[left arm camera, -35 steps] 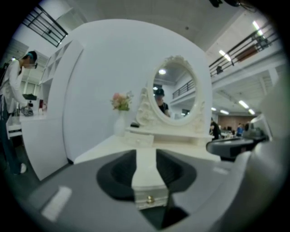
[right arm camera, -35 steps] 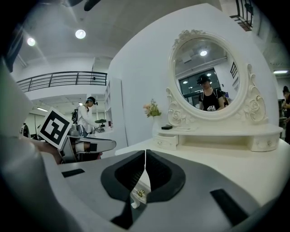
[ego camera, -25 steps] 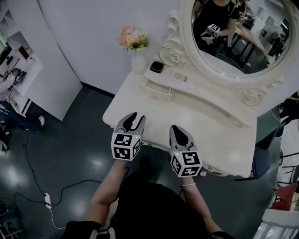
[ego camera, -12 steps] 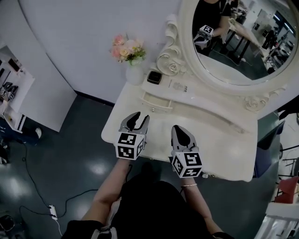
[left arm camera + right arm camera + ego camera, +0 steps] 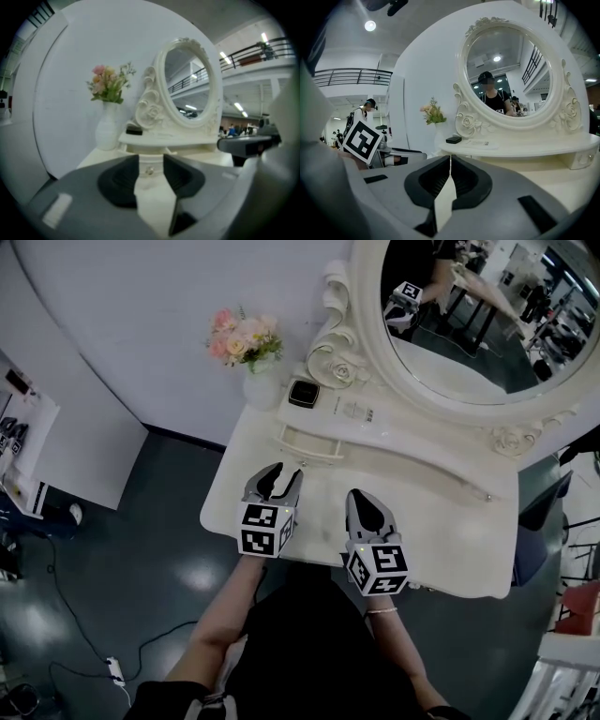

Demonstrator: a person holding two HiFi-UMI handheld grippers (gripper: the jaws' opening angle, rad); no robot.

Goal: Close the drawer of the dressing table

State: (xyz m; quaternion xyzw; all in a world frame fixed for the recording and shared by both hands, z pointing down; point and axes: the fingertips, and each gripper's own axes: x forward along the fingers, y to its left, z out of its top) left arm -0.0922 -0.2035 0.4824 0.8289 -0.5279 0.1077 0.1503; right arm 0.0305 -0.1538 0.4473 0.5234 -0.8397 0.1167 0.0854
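Currently my left gripper hangs over the front part of the dressing table. Its jaws are apart and have just been opening wider. Nothing is gripped. Through the gap I see only the small knob on the front of the drawer, well beyond the tips. My right gripper is just beside the left, empty, jaws brought together at the tips. Both aim toward the mirror.

Drawer: juts out from the low shelf under the mirror's left side, plainly pulled out, touched by neither gripper. Behind it on the shelf sits a small black box. At the corner stands a white vase of flowers.

Progress, my judgement: none of the closing is done yet, approach only. Left to do: reach the drawer front and push it flush with the shelf. The left gripper looks lined up for that.
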